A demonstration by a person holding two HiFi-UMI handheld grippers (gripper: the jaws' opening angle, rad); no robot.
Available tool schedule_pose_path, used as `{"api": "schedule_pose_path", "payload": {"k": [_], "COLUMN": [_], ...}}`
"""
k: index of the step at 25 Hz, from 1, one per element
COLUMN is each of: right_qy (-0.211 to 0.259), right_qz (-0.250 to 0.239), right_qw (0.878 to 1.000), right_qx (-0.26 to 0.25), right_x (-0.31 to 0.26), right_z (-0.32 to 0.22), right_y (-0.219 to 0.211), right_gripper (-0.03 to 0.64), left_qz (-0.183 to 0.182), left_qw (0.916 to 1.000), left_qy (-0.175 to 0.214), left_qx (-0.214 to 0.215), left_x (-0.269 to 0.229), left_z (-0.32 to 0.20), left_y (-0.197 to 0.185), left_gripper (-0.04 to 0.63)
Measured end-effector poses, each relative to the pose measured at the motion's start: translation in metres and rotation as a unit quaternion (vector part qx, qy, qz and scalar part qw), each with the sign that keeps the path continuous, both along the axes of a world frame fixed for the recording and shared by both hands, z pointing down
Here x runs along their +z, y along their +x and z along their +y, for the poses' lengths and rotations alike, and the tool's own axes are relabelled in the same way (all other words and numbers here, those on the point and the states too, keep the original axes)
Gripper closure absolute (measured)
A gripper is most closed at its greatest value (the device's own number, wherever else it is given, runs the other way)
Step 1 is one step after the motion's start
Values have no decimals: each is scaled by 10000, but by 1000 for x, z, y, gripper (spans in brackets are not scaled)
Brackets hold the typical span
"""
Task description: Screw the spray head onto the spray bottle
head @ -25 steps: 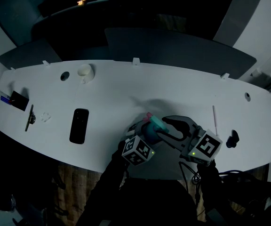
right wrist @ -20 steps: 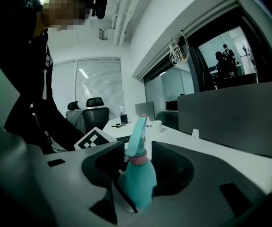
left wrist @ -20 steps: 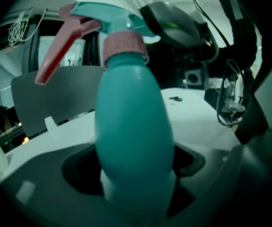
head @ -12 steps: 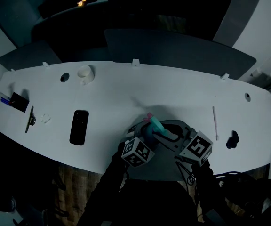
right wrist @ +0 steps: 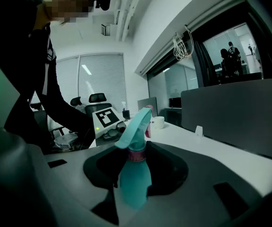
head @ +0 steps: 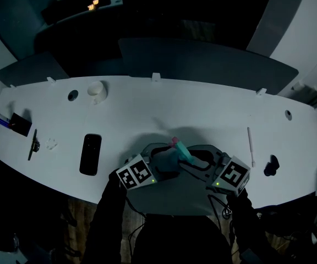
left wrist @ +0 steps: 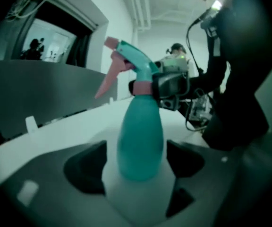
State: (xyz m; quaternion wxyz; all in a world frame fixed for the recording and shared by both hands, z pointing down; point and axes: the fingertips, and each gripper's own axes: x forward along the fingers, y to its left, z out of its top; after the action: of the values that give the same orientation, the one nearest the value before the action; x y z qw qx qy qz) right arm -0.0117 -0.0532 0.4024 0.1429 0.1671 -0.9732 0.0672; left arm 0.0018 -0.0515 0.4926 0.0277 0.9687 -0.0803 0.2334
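My left claw (left wrist: 136, 165) is spread, its pads clear of the teal spray bottle (left wrist: 140, 141) upright between them at the near edge of the counter (head: 147, 106). The spray head (left wrist: 132, 60) sits on top. My right claw (right wrist: 136, 170) has just been closing and pinches the bottle's neck.

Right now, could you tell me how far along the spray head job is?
The spray head already sits on the bottle, which stands on the table. In hand: the right gripper has just been closing its fingers and grips the collar; the left gripper has its fingers either side of the bottle's base, apparently not touching. Left: probably more turns; I cannot tell whether the thread is fully home.
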Motion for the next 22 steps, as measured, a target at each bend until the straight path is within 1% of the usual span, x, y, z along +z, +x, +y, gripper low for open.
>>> {"api": "schedule_pose_path", "payload": {"k": [1,3,4,5,7,9,10,11,12,13,15,16,17,18,19,20,21,22], "right_qy": [-19,-47,-55,-58,-39,-6,8,19,27,32,21,5,-8,-15,-15,-11,-8,-9], "right_qz": [1,9,18,27,21,-17,-47,-81,-113,-139,-166,-167,-162,-151,-129,-99,-65,-36], "right_qw": [10000,10000,10000,10000,10000,9998,9997,9996,9994,9992,9990,9990,9990,9991,9992,9993,9995,9996], "right_qx": [-11,-22,-18,-1,74,182,236,288,335,373,419,423,414,397,374,348,319,284], "right_x": [0,0,1,1,0,0,0,-1,-1,-1,-1,-1,-1,-1,0,0,0,0], "right_z": [0,-2,-2,-3,-5,-6,-6,-6,-5,-4,-2,-1,-1,0,0,-1,-1,-2], "right_y": [0,0,1,2,4,4,4,3,3,3,2,2,2,2,3,3,3,3], "right_gripper": [480,480,480,480,480,480,480,480,480,480,480,480,480,480,480,480,480,480], "left_qz": [-96,-151,-135,-106,-4,117,168,217,270,317,335,329,351,414,510,614,700,758], "left_qw": [9998,9991,9990,9992,9998,9986,9962,9920,9854,9764,9550,9466,9426,9436,9482,9548,9629,9723], "left_qy": [44,47,56,89,183,281,343,420,519,626,731,708,675,676,725,772,730,545], "left_qx": [167,397,426,382,91,-432,-777,-1169,-1596,-2040,-2855,-3128,-3251,-3215,-3051,-2804,-2503,-2143], "left_x": [1,3,3,3,2,0,0,-1,-1,-1,-2,-2,-2,-2,-4,-8,-11,-14], "left_z": [-2,-1,0,0,-2,-5,-6,-7,-8,-8,-6,-5,-3,-1,0,1,1,2], "left_y": [4,12,14,16,17,15,14,13,12,10,8,7,7,6,5,3,0,-3], "left_gripper": [199,219,247,249,253,255,255,255,255,255,255,253,253,253,255,253,254,255]}}
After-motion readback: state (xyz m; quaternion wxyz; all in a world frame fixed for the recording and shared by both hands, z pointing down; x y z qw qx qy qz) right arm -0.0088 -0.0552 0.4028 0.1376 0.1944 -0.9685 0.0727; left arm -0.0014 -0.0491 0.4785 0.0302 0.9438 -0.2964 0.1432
